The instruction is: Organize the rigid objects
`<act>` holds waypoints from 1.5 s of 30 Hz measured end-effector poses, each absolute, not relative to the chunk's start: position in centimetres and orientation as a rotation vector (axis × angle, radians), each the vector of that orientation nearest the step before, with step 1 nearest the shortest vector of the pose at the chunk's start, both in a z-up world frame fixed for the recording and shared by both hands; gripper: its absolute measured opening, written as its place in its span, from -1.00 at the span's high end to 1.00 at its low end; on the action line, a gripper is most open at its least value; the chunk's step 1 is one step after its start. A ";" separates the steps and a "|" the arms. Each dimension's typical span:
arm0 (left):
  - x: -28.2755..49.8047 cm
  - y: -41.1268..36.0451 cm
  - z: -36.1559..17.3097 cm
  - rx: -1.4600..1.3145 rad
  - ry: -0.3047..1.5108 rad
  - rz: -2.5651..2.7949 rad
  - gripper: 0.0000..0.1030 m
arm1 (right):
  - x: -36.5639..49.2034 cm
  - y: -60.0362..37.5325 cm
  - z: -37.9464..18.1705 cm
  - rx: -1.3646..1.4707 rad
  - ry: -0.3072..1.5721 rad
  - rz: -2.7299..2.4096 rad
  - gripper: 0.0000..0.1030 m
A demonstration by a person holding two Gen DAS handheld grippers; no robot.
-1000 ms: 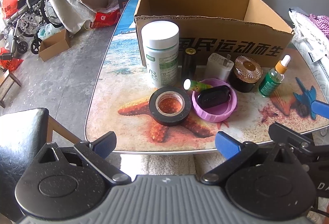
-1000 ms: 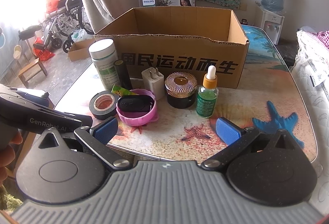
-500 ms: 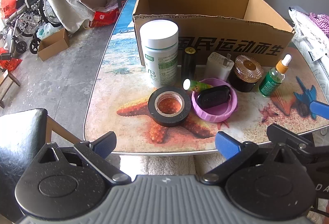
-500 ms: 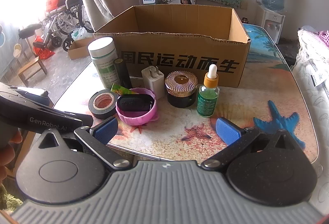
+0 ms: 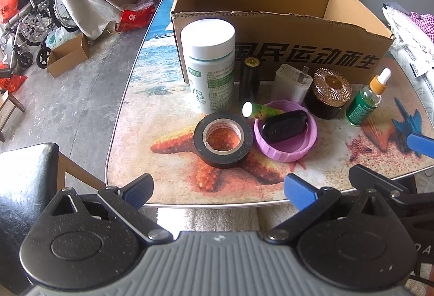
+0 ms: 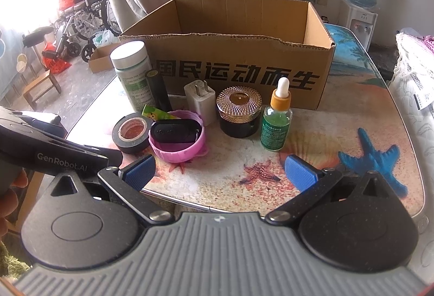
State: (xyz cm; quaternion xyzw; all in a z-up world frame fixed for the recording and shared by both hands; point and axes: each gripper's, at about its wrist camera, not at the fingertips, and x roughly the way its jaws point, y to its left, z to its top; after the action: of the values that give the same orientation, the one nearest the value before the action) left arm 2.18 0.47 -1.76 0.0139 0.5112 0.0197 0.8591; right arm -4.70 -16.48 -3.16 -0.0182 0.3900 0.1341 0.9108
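From the left wrist view, the cardboard box [image 5: 282, 32] stands open at the far side of the table [image 5: 130, 106], and no contents show over its near wall. Just before it stand a white bottle [image 5: 210, 70], a black cylinder [image 5: 250, 78], a white charger [image 5: 291, 82], a gold-lidded jar [image 5: 326, 95] and a green dropper bottle [image 5: 367, 101], in that order from left to right. Nearer lies the purple lid [image 5: 287, 144], rim up like a dish, with a black key fob [image 5: 284, 126] resting in it and a small green tube [image 5: 261, 110] tilted against its far-left rim. The black tape roll [image 5: 223, 143] lies flat, touching the lid's left side. The left gripper [image 5: 218, 188] hangs released, fingers wide apart and empty, at the table's near edge, the tape roll straight ahead of it and a little farther in.

From the right wrist view, the box [image 6: 230, 65] again shows only bare inner walls. The purple lid [image 6: 179, 149] holds the key fob [image 6: 175, 131], with the tape roll [image 6: 131, 134] at its left and the jar [image 6: 238, 114] and dropper bottle [image 6: 276, 119] to its right. The right gripper [image 6: 219, 172] is likewise spread and empty over the near table edge; the dropper bottle stands just beyond its right finger, the lid just beyond its left. The left gripper's body [image 6: 54, 152] enters at the left edge.
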 end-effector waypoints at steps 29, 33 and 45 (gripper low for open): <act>4.6 2.9 -2.5 -0.032 1.062 0.001 -0.99 | -1.1 -17.4 0.5 -0.075 0.666 0.290 -0.98; 4.4 3.7 -2.1 -0.051 1.007 -0.019 -0.99 | -2.1 -17.8 2.4 -0.045 0.515 0.330 -0.98; 4.7 2.8 -2.3 -0.028 0.926 -0.163 -0.47 | 0.2 -16.4 0.7 0.226 0.670 0.462 -0.83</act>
State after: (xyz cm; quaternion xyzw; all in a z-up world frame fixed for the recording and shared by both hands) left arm 4.71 2.84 -2.32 -0.0136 0.4461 -0.0787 0.8914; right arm 0.24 -16.39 0.67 0.1095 0.3254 0.2241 0.9121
